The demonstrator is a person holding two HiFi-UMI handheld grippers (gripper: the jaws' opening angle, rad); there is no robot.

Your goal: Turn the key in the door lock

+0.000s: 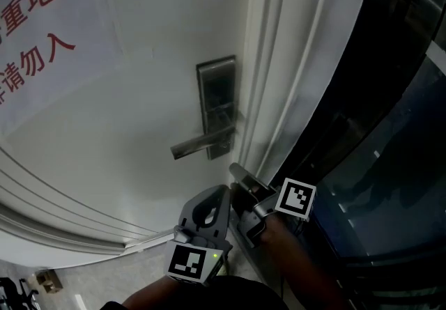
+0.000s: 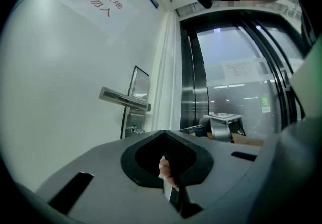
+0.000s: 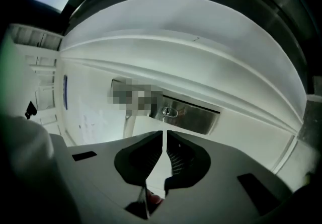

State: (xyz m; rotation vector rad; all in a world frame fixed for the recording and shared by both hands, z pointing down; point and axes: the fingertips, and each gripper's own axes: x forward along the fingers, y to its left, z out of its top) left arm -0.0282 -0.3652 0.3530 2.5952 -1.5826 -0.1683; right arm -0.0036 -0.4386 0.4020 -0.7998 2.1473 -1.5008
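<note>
Dim, soft head view of white door (image 1: 125, 113); fisheye warp, black corners in gripper views.

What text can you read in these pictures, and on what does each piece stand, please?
"重地": red print on the sheet on the door; the line's start is cut off.
"请勿入": the line below on that sheet; its start is also cut off.
Notice and green sign at the glass: too blurred to read.

A white door (image 1: 139, 113) carries a lock plate (image 1: 217, 103) and handle (image 1: 198, 143).
</note>
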